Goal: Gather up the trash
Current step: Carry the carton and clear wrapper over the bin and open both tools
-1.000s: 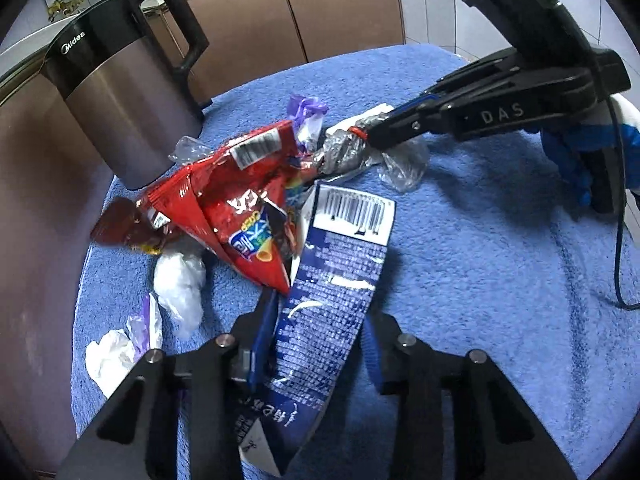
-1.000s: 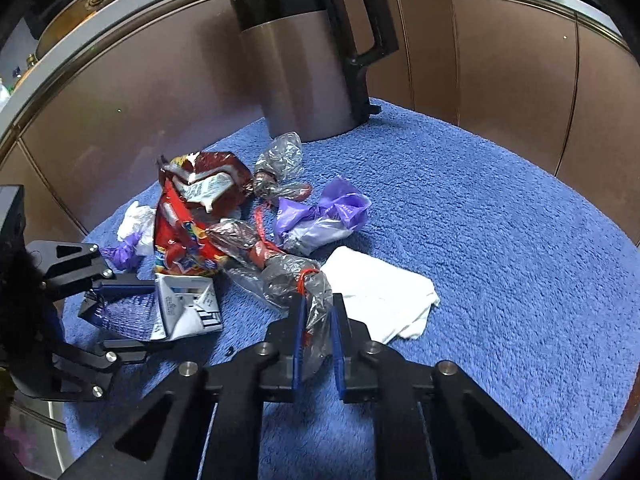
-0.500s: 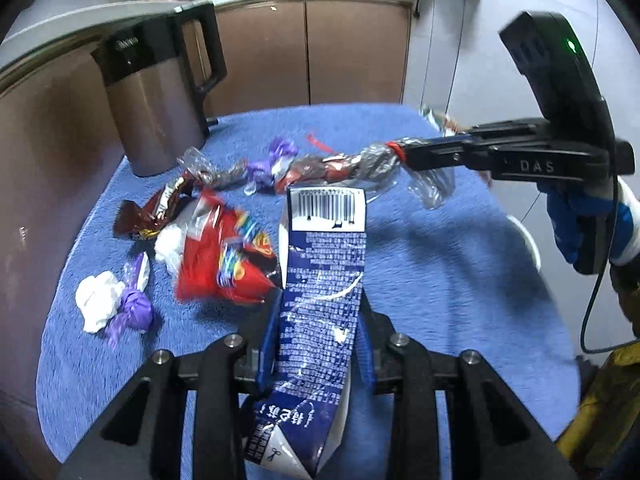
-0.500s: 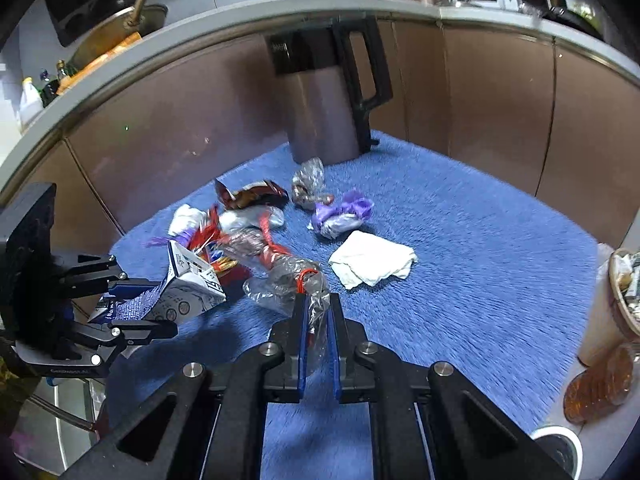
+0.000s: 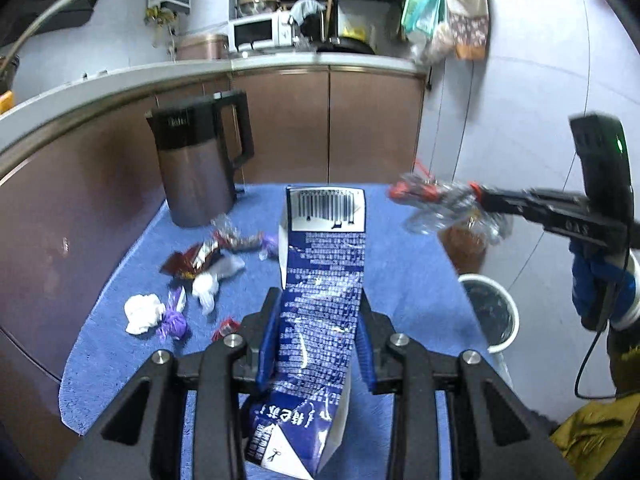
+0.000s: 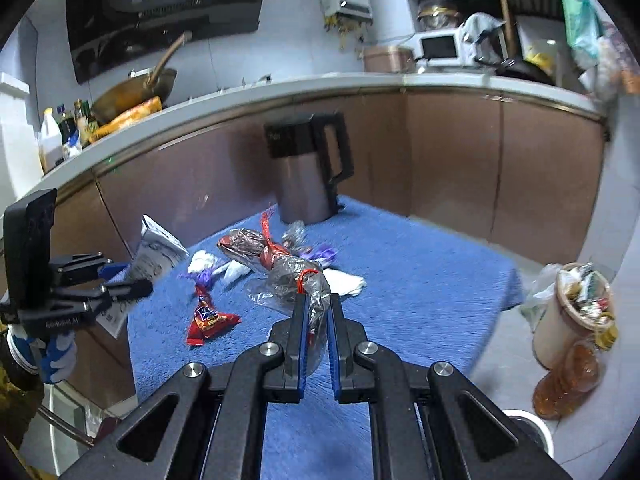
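My left gripper (image 5: pixel 318 312) is shut on a flattened blue and white carton (image 5: pixel 324 280) and holds it upright above the blue towel-covered table (image 5: pixel 400 288); the carton also shows in the right wrist view (image 6: pixel 154 256). My right gripper (image 6: pixel 316 304) is shut on a clear plastic bag tied with red string (image 6: pixel 280 268) and holds it in the air; the bag also shows in the left wrist view (image 5: pixel 440 204). Loose wrappers (image 5: pixel 200 260), white tissue (image 5: pixel 142 312) and a red snack packet (image 6: pixel 208 320) lie on the table.
A steel kettle with a black handle (image 5: pixel 200 172) stands at the table's back left. A white bin (image 5: pixel 492 312) sits on the floor right of the table. A full trash cup (image 6: pixel 576 312) and an amber bottle (image 6: pixel 568 380) stand beside it. Brown cabinets run behind.
Both grippers have lifted up and back from the table with their loads. The red snack packet has dropped off the carton onto the towel. The bins have come into view.
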A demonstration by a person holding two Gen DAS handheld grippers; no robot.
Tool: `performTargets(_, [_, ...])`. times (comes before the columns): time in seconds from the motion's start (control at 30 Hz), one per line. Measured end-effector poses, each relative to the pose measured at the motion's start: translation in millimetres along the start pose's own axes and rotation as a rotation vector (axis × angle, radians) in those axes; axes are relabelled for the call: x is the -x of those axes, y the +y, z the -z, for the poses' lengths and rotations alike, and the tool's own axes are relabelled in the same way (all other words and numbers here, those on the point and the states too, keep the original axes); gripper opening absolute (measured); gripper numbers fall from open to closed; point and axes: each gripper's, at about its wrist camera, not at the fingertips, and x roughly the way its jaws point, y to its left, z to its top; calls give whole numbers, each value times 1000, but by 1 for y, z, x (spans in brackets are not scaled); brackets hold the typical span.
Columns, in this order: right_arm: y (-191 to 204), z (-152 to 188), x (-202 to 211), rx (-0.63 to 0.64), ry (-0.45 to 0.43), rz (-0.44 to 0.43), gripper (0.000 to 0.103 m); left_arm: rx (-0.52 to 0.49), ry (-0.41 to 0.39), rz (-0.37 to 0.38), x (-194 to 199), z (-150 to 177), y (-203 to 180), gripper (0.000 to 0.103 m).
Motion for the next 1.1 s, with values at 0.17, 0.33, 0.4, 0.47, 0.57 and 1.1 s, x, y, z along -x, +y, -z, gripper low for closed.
performTargets(0.17, [-18, 7, 48, -17, -63, 86, 9, 14, -60, 8, 13, -22, -23, 32])
performTargets(0.33, [-52, 24, 94, -76, -116, 185, 9, -12, -83, 63, 7, -45, -66, 32])
performTargets(0.4, [-68, 32, 109, -110, -129, 236, 9, -25, -78, 90, 0, -52, -85, 32])
performTargets(0.47, [-84, 43, 122, -144, -139, 292, 9, -53, -68, 124, -12, -60, -112, 32])
performTargets(0.57, [-112, 62, 137, -209, -138, 358, 9, -85, -43, 167, -33, -69, -148, 32])
performTargets(1.1, [-225, 174, 88, -477, 83, 495, 9, -186, 250, 341, -212, -52, -313, 32])
